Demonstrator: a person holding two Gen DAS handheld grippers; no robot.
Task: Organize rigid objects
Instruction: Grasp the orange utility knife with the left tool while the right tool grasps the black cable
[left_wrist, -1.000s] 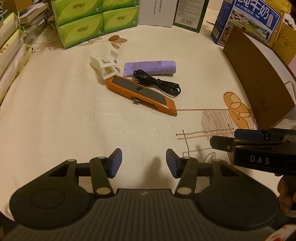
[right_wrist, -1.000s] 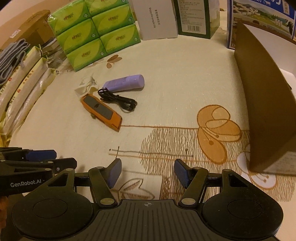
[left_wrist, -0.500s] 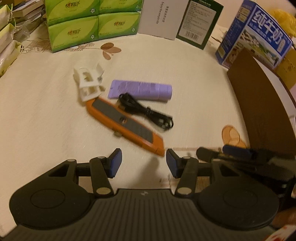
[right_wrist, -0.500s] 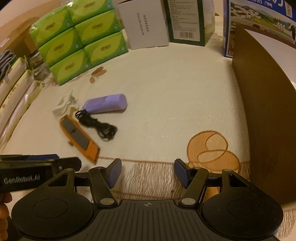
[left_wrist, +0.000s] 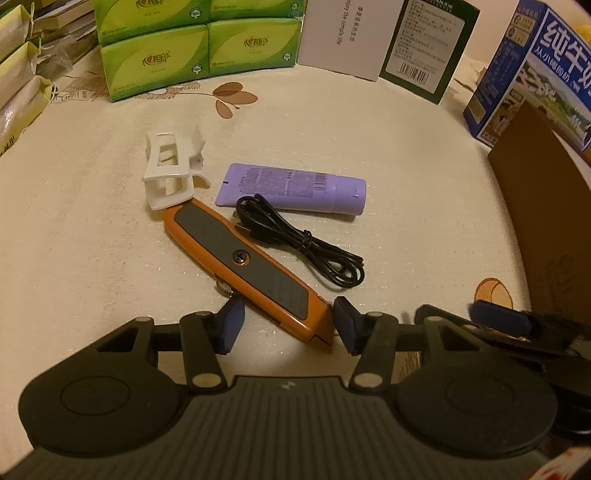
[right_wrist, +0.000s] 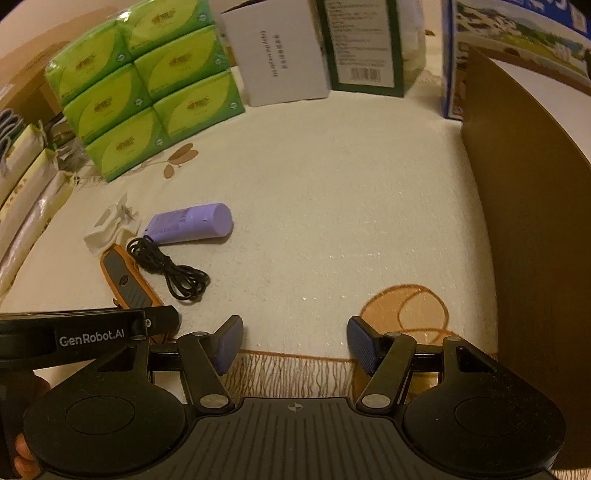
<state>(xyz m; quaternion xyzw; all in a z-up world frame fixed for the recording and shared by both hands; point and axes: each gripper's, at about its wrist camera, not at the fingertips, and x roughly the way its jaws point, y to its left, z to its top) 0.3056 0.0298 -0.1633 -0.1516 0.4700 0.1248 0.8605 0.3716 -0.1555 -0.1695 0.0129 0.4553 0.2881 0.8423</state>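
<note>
four small things lie clustered on the cream tabletop: a white hair clip, a purple tube, a coiled black cable and an orange utility knife. the clip touches the knife's far end; the cable lies between knife and tube, against the knife's side. left tongs stand apart, pads on either side of the knife's near tip without pressing it. right tongs stand apart over bare cloth beside a brown leaf print, nothing between them. green tissue packs and cartons line the far edge; a brown cardboard flap rises on the right.
</note>
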